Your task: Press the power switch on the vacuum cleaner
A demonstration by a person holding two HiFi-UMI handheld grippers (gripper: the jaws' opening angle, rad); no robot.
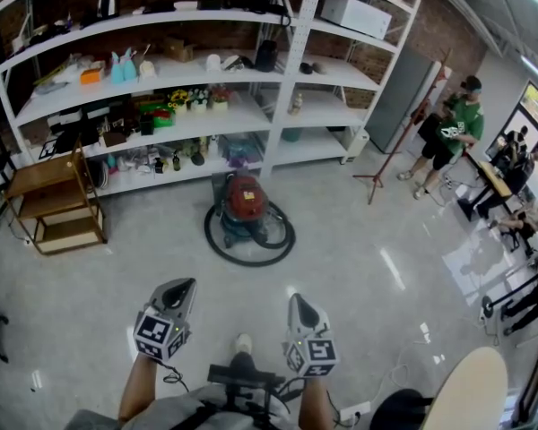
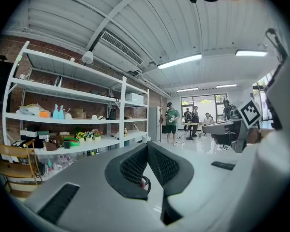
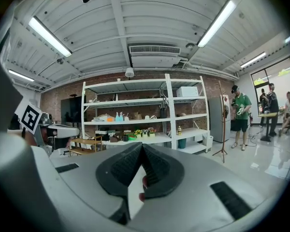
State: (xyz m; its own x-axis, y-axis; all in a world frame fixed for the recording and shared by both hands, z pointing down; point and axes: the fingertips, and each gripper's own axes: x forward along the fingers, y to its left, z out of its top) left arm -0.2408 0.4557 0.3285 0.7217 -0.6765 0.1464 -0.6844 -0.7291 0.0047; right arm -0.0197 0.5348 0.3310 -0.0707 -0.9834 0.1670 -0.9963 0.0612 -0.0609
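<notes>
Two grippers, one vacuum cleaner. The left gripper [image 1: 181,289] and right gripper [image 1: 302,305] are hanging side by side low in the head view, apart from each other, both pointing toward 12 o'clock. Both are clenched: in each gripper view the black ribbed pads are meeting at the tips with nothing between them.

The vacuum cleaner [image 1: 245,206], a red-topped canister, is sitting on the floor at 12 o'clock, well apart from both grippers. One dark hose [image 1: 251,251] is lying looped around its base. The switch is too small to make out.

One white shelving unit [image 1: 287,88] is standing right behind the vacuum: two bays, four shelf levels, crowded with small items. One wooden chair [image 1: 58,200] is standing at 10 o'clock. One coat stand [image 1: 403,141] is standing at 1 o'clock beside one grey cabinet [image 1: 403,92]. One person in a green shirt [image 1: 457,128] is standing at 2 o'clock; more people are gathering around a desk at 3 o'clock, count unclear.

The floor [image 1: 386,267] is showing pale grey and glossy, reflecting light. A brick wall is running behind the shelves. In the gripper views a white ribbed ceiling is carrying strip lights and one air-conditioning unit.
</notes>
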